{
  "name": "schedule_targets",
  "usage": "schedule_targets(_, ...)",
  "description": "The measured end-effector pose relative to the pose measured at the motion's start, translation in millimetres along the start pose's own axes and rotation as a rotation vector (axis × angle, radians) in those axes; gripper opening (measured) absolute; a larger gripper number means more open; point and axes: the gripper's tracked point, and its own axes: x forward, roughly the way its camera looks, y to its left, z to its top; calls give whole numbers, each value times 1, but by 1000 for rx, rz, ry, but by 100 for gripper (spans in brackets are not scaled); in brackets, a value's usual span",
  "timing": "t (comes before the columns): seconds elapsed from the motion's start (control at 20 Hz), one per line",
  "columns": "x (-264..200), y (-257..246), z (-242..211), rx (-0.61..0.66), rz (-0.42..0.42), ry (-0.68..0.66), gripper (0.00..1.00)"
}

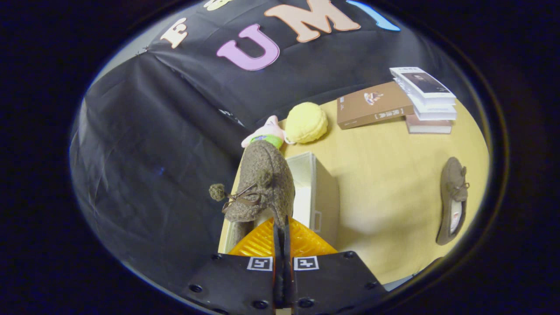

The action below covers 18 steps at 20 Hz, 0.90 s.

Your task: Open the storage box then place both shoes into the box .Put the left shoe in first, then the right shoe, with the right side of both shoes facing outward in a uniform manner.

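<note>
Gripper [282, 227] fingers are pinching together on the heel rim of a soft, light felt shoe [262, 183], dangling it floppily over the open storage box [323, 192]; rim grip looks right.

Two brown shoes are showing: one shoe [262, 183] is hanging pinched in the gripper [282, 227], whose two fingers are squeezing its edge, and the other shoe [453, 201] is lying on the table [385, 183]. One white box [321, 192] is sitting open. One yellow ball [306, 122] and one pink plush toy [267, 132] are sitting near it. One brown book [372, 105] is lying beside one stack of books [426, 100].
</note>
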Motion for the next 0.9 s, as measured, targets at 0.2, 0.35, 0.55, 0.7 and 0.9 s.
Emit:
schedule_targets(0.2, 32, 15, -15, -15, -22, 26, 4)
schedule_targets(0.35, 58, 16, -26, -27, -61, 46, 4)
schedule_targets(0.55, 89, 16, -47, -44, -112, 94, 4)
schedule_targets(0.7, 109, 14, -57, -33, -140, 111, 4)
schedule_targets(0.9, 145, -6, -59, -29, -205, 134, 4)
